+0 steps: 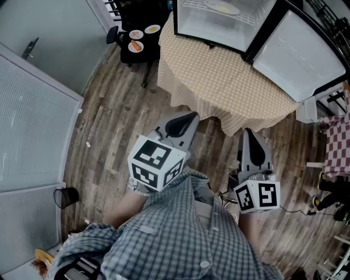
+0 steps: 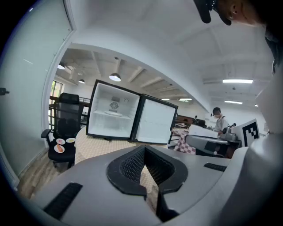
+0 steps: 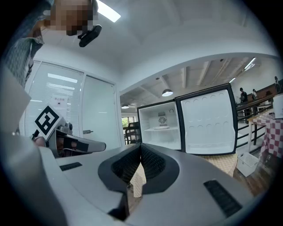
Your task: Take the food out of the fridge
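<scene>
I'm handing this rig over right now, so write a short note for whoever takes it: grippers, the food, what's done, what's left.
Left gripper: shut, empty, short of the table.
Right gripper: the same.
Fridge stands on the table with its door open; one plate is on its shelf.
Three plates with food sit on the black chair.
Done: door open. Left: take out the shelf plate.

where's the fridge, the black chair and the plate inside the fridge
fridge (image 2: 110, 126), left gripper view, lower back wall inside
black chair (image 2: 67, 112), left gripper view, its backrest
plate (image 1: 222, 7), head view, middle of the plate, on the shelf
</scene>
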A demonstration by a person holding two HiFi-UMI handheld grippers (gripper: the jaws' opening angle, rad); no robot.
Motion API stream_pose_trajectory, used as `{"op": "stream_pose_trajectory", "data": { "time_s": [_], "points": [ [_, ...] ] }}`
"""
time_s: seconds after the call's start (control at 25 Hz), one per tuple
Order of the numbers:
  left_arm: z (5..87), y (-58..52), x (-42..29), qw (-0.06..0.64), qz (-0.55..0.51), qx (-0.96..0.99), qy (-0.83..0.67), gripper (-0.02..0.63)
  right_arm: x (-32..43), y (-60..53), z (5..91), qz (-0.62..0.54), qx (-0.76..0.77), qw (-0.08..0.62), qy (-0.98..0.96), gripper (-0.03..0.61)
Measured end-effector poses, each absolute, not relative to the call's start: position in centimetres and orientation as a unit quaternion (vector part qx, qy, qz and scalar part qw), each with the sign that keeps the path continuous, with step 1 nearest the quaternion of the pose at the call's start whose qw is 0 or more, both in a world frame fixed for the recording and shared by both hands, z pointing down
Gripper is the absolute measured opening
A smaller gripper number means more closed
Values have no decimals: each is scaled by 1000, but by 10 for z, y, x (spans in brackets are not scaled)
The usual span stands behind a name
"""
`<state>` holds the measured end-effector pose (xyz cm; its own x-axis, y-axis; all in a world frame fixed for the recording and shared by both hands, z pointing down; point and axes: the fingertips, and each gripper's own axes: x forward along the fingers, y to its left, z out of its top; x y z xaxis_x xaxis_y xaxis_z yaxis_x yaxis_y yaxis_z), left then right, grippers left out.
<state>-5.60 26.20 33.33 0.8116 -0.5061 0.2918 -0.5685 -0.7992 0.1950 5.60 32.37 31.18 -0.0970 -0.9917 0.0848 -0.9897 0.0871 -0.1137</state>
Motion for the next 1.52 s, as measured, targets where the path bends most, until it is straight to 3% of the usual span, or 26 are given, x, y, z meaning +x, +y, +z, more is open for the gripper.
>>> {"op": "stream_pose_trajectory", "data": {
  "time_s": [0.6, 1.52],
  "points": [
    [335, 250, -77, 136, 109, 943, -285, 6, 40, 311, 318, -58, -676, -19, 734, 9],
    [343, 228, -143, 139, 105, 944, -280, 6, -7, 306, 333, -76, -704, -5, 706, 9]
  ]
}}
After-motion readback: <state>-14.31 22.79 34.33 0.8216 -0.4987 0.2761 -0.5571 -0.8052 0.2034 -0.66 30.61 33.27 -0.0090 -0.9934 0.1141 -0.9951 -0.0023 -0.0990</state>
